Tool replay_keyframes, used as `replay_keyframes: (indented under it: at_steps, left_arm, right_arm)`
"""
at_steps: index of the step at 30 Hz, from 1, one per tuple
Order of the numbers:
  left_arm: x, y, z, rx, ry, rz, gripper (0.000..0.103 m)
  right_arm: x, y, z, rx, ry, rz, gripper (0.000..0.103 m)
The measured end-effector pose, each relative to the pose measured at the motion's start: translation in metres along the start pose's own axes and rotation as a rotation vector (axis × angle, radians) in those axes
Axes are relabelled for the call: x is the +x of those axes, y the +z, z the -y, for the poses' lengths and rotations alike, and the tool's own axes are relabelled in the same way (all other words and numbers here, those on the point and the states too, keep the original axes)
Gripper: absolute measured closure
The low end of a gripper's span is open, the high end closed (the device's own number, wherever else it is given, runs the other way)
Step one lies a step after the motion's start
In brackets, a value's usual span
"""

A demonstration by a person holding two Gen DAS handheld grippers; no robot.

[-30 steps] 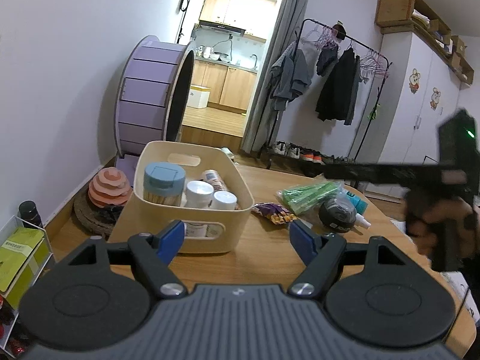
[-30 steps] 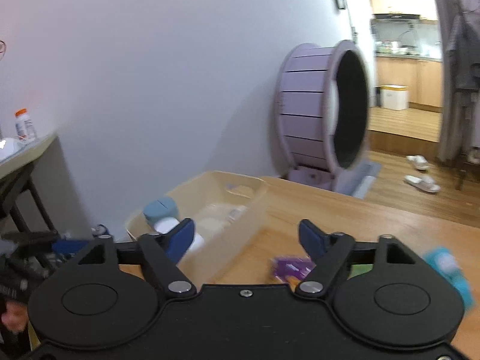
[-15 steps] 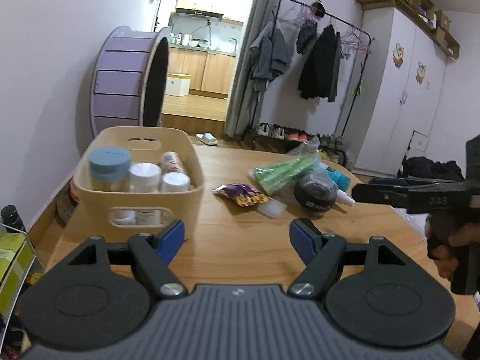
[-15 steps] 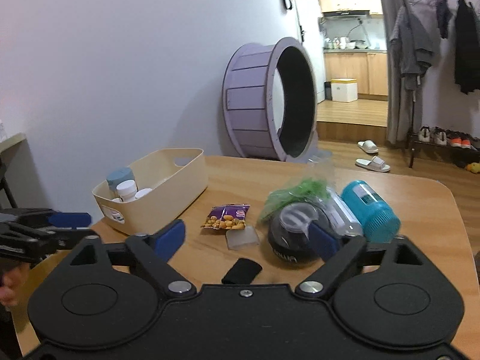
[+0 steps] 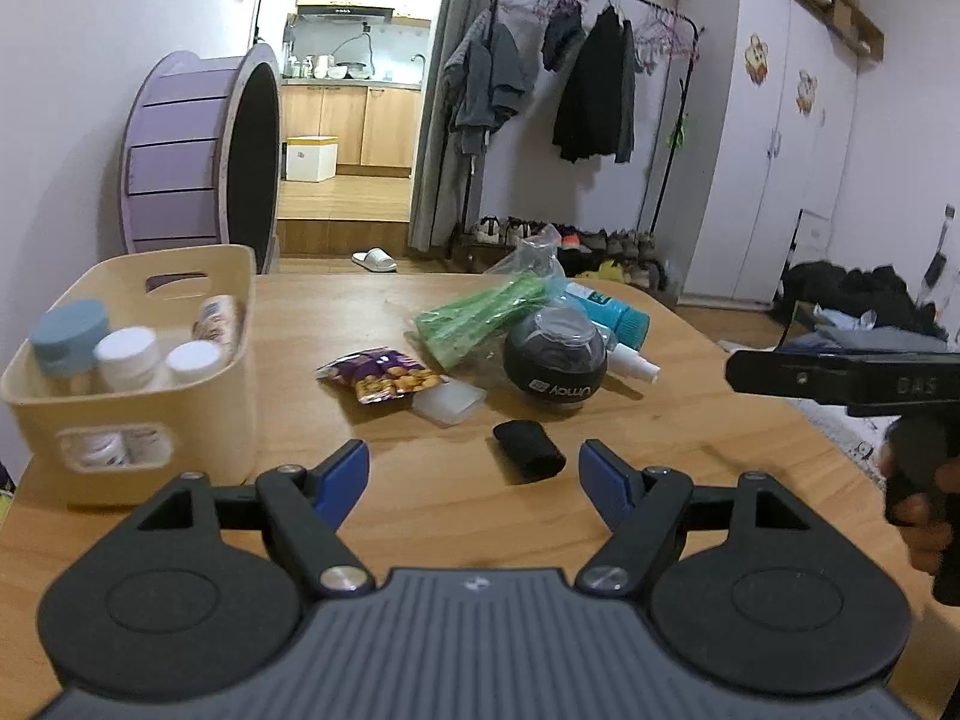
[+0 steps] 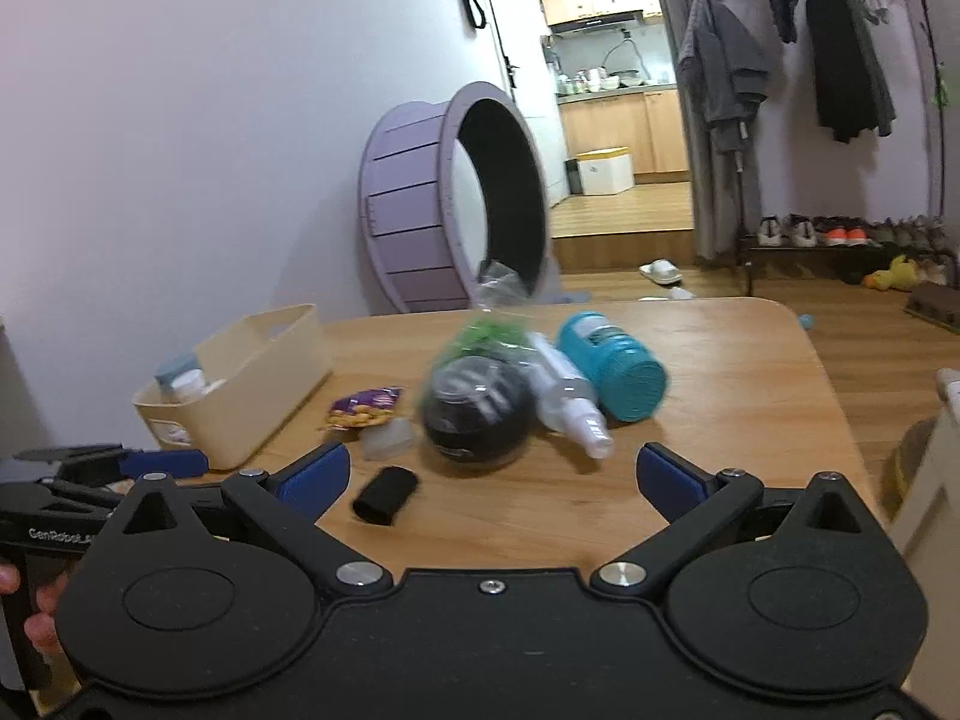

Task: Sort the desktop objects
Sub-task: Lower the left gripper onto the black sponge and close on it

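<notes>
Since half a second ago I've swung both tools rightward: my left gripper [image 5: 474,474] and right gripper [image 6: 492,477] hang spread wide and empty over the table [image 5: 690,420], and the small black roll [image 5: 529,449] now sits just ahead between the left fingers, near the black ball [image 5: 555,363]; the bin [image 5: 138,408] has slid left.

Left gripper [image 5: 474,471] and right gripper [image 6: 493,471] level, side by side, jaws spread wide, empty.
</notes>
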State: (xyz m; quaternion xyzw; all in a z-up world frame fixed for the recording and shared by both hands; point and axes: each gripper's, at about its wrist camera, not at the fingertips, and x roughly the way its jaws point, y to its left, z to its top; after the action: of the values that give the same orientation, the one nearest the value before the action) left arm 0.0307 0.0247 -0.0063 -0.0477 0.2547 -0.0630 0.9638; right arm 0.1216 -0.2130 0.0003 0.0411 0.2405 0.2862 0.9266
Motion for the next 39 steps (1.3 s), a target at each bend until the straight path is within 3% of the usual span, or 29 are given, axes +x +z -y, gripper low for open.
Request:
replay_keyframes:
  at_steps: [10, 14, 18, 20, 26, 32, 39]
  left_arm:
    - [0.049, 0.005, 0.016, 0.036, -0.006, -0.078, 0.035]
    - [0.062, 0.0, 0.017, 0.043, -0.01, -0.106, 0.053]
    - [0.07, 0.0, 0.017, 0.054, -0.009, -0.111, 0.063]
    - [0.071, 0.0, 0.017, 0.062, -0.012, -0.109, 0.075]
    - [0.061, -0.001, 0.021, 0.09, -0.022, -0.081, 0.091]
    - [0.041, 0.009, 0.012, 0.076, -0.003, -0.017, 0.093]
    - [0.002, 0.04, -0.026, 0.015, 0.082, 0.11, 0.093]
  right_arm:
    - [-0.017, 0.004, 0.014, 0.019, 0.011, 0.016, 0.0]
    - [-0.021, 0.003, 0.014, 0.028, 0.023, 0.03, 0.0]
    - [-0.022, 0.001, 0.012, 0.015, 0.029, 0.029, 0.0]
    - [-0.023, 0.001, 0.011, 0.014, 0.029, 0.033, 0.0]
    - [-0.024, 0.001, 0.012, 0.019, 0.029, 0.033, 0.0]
    - [-0.026, 0.0, 0.011, 0.025, 0.031, 0.042, 0.0]
    - [-0.023, 0.002, 0.002, 0.029, 0.054, 0.054, 0.0]
